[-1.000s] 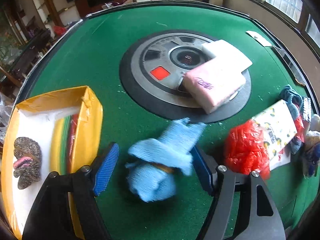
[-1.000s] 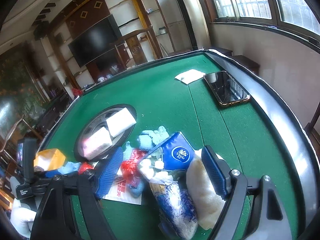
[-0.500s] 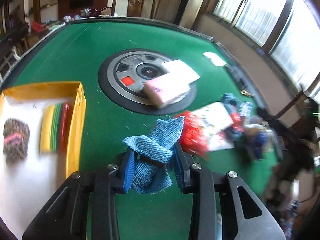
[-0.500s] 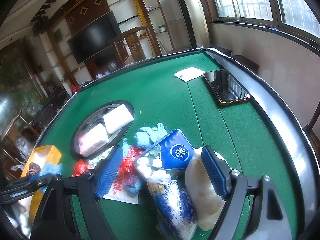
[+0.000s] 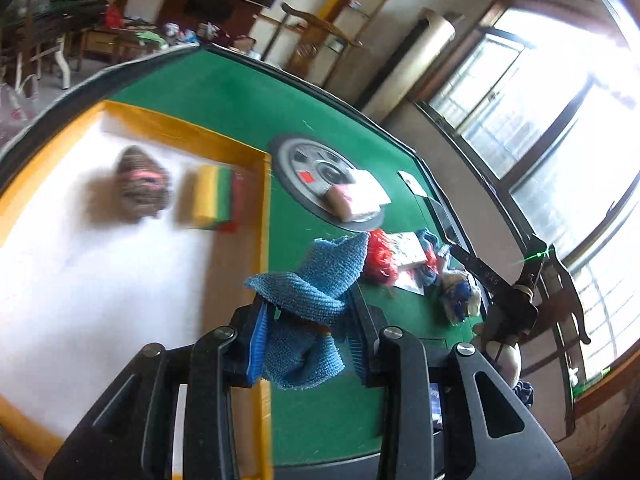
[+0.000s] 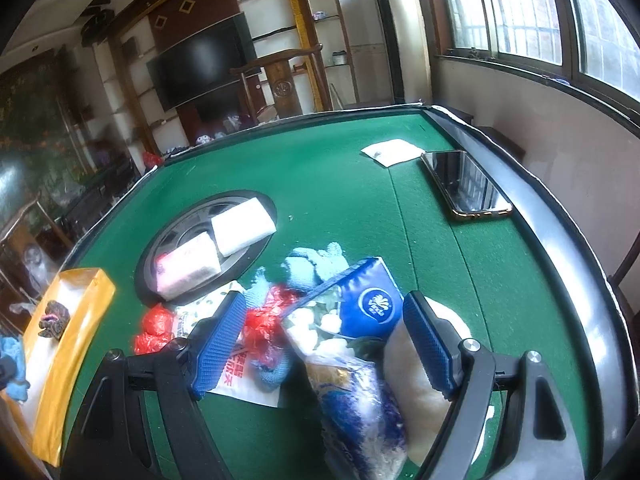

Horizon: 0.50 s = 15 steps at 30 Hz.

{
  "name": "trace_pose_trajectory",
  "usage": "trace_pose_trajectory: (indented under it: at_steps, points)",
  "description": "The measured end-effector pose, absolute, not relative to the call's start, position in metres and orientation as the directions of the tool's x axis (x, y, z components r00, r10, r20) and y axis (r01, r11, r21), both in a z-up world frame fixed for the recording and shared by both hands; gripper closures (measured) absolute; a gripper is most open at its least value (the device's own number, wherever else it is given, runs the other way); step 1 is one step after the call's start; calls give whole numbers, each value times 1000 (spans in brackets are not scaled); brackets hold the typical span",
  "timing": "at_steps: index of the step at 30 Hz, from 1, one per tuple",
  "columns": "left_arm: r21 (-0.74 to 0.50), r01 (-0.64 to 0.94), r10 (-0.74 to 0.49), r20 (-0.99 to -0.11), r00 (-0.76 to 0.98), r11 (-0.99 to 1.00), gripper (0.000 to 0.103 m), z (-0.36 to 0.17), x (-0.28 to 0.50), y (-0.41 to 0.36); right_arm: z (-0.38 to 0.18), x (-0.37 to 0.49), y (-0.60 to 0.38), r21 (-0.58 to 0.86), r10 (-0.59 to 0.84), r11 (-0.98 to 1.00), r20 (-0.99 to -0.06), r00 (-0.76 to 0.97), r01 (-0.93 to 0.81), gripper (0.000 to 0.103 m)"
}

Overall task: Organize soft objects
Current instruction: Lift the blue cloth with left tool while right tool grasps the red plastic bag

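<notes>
A: Please start at the left. What is there?

B: At the left stands the yellow box (image 5: 262,200) with a white floor. Inside it lie a brown knitted piece (image 5: 140,186) with a pink stripe and, just beside it to the right, a stack of sponges (image 5: 214,196) in yellow, green and red. This part is blurred.

A: And the left tongs (image 5: 308,334)?

B: They are pressed together on the blue cloth (image 5: 312,292). The cloth is bunched between the blue pads and its upper corner stands up above them. It hangs in the air over the right wall of the box, not touching the counter (image 5: 240,92).

A: What comes next to the right?

B: On the green counter there is a round grey disc (image 6: 180,240) set in the surface. On it lie a pink packet (image 6: 188,268) and a white packet (image 6: 242,226), touching each other.

A: Then the pile?

B: Yes. Near the disc lie a red plastic bag (image 6: 154,328), a printed paper bag (image 6: 240,372), a light blue knitted item (image 6: 312,264), a blue tissue pack (image 6: 370,306) and a cream soft piece (image 6: 416,376), all crowded together.

A: How are the right tongs (image 6: 326,348)?

B: They are spread wide above this pile and pinch nothing; the tissue pack shows between the two pads.

A: And at the far right?

B: A phone (image 6: 466,184) lies near the counter's edge, with a white paper (image 6: 390,152) just beside it.
</notes>
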<state>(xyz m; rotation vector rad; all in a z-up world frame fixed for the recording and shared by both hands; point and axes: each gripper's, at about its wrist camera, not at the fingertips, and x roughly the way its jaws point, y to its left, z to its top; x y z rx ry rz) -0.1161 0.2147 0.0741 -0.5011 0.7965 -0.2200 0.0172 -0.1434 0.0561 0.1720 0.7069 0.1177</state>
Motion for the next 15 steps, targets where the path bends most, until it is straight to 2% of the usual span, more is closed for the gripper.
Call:
trace_pose_trajectory:
  at_steps: [4, 7, 11, 15]
  points:
    - [-483, -6, -337, -620, 709, 876, 72, 76, -129, 225, 75, 6, -127, 217, 223, 970, -631, 744, -107, 26]
    - [-490, -3, -341, -611, 715, 872, 72, 74, -132, 233, 82, 7, -99, 226, 302, 953, -671, 677, -202, 26]
    - [-506, -8, -351, -610, 711, 863, 71, 67, -134, 238, 71, 21, -42, 88, 269, 944, -766, 585, -318, 27]
    - [-496, -50, -312, -617, 722, 867, 71, 65, -142, 256, 51, 29, 3, -31, 205, 921, -811, 548, -389, 27]
